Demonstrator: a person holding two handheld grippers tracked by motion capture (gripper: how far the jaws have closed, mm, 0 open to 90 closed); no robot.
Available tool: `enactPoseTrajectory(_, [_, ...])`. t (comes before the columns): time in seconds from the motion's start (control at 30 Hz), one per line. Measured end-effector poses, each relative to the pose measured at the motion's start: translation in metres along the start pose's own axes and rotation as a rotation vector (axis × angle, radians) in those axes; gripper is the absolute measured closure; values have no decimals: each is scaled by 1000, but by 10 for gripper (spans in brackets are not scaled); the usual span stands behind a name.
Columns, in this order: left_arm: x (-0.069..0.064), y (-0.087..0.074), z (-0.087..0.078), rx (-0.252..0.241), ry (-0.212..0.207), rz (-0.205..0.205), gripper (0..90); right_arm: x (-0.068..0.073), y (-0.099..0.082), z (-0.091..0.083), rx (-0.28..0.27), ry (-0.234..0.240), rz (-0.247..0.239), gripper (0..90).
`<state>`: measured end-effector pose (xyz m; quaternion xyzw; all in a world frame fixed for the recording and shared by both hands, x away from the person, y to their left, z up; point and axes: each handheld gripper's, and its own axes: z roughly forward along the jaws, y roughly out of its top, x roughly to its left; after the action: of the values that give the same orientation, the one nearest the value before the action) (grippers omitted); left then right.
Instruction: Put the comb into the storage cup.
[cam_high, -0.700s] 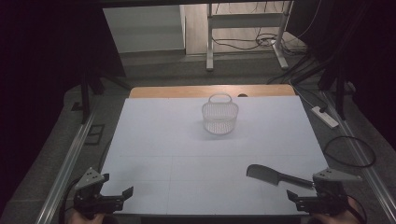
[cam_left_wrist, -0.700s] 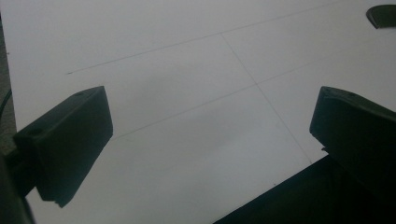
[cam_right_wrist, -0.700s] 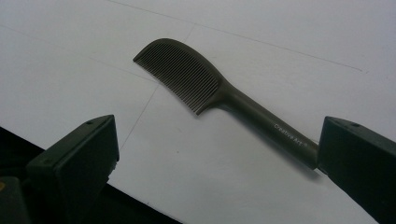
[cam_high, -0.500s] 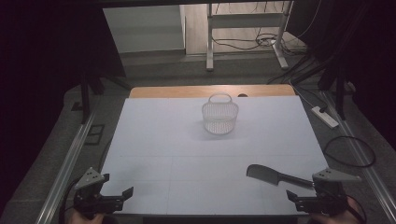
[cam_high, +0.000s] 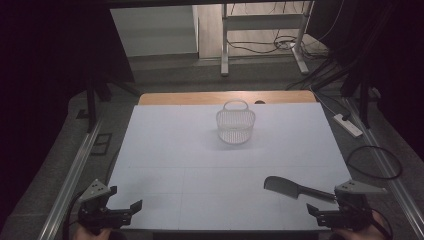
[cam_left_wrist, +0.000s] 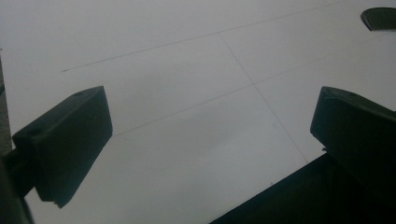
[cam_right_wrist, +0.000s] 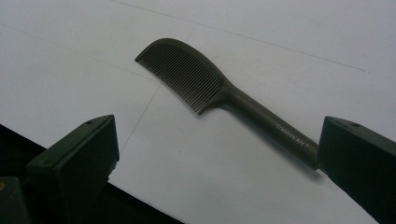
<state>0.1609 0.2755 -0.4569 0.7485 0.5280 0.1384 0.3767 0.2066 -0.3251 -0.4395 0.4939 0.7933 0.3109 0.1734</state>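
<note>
A dark comb (cam_high: 292, 189) with a long handle lies flat on the white table near the front right; in the right gripper view the comb (cam_right_wrist: 210, 88) has its teeth turned to the lower left. My right gripper (cam_high: 316, 212) hovers at the table's front right corner, open and empty, and the comb's handle end runs behind one jaw of my right gripper (cam_right_wrist: 215, 158). A white wire basket (cam_high: 235, 125) with a handle stands upright at the back middle. My left gripper (cam_high: 130, 211) is open at the front left over bare table, as my left gripper (cam_left_wrist: 210, 140) shows.
The white table sheet (cam_high: 175, 150) covers a wooden top (cam_high: 200, 97) whose far edge shows. Metal rails (cam_high: 70, 175) run along both sides. A power strip (cam_high: 348, 125) and cables lie on the floor to the right. A comb tip (cam_left_wrist: 380, 16) shows at top right.
</note>
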Motion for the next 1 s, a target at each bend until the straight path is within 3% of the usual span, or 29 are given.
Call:
enactPoseTrajectory(0.73, [2,0,0,-8,-11,-20,0,-7,8,-1,-9,52,-46,0])
enactPoseTrajectory(1.0, [3,0,-1,-9,-14,-27,0,-5,15,7,16,114,-90,0])
